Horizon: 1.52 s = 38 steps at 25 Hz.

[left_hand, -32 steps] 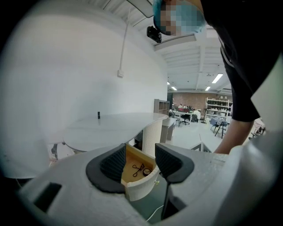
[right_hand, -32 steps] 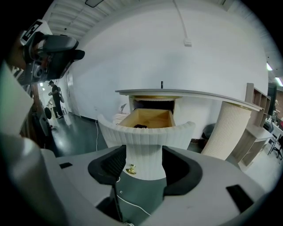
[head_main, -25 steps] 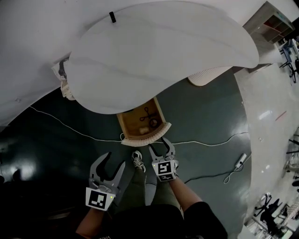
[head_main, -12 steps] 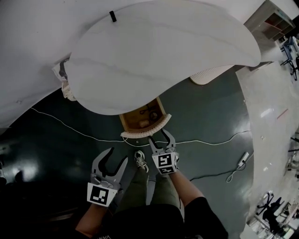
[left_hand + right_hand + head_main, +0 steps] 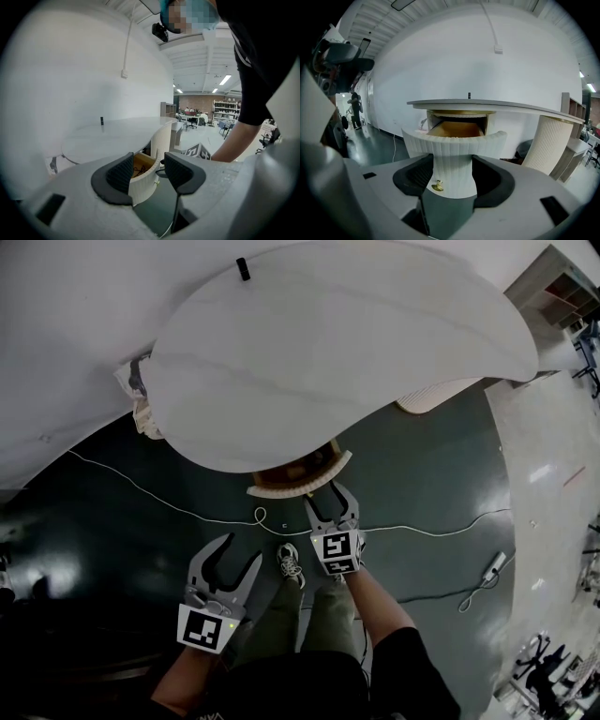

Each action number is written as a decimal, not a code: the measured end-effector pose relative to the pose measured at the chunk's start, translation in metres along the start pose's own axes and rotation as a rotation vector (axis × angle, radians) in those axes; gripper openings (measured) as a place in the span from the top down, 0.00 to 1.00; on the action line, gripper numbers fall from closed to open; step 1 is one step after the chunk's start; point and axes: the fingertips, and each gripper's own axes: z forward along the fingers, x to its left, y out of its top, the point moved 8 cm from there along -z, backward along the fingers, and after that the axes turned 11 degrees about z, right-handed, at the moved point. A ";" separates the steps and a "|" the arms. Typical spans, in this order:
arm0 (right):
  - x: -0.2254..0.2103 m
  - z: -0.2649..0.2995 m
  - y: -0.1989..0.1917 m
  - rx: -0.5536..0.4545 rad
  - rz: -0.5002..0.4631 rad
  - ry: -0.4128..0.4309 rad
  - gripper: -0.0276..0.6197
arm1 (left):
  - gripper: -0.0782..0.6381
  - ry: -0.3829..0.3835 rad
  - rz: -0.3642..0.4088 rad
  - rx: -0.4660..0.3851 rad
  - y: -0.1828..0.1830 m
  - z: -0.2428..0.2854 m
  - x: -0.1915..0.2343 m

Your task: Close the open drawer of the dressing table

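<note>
- The table (image 5: 337,362), with its broad white top, fills the head view from 9 to 2 o'clock.
- The drawer (image 5: 298,482) sits under the table's near edge, close to the picture's centre. Only its fluted white front and a narrow strip of the wooden inside show past the top. By this it looks mostly pushed in but not yet flush, so a last short push is left.
- The right tongs (image 5: 326,498) are just at 6 o'clock of the drawer, with the jaws spread wide. Their tips lie at the curved front, which fills the gap between the jaws in the right gripper view. They look to be pressing against it rather than pinching it.
- The left tongs (image 5: 239,554) hang at 7 o'clock of the drawer, well apart from it. The jaws are spread and hold nothing.
- A small brass knob (image 5: 437,186) shows low on the drawer front.
</note>
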 end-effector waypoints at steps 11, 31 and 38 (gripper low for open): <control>0.000 0.024 0.004 -0.086 0.008 0.018 0.57 | 0.61 0.001 -0.009 0.019 -0.014 0.001 0.005; -0.005 0.082 0.025 -0.229 -0.031 0.053 0.54 | 0.61 -0.061 0.009 0.014 -0.039 0.022 -0.012; -0.006 0.097 0.030 -0.288 -0.033 0.065 0.51 | 0.61 -0.054 0.019 -0.003 -0.036 0.027 -0.017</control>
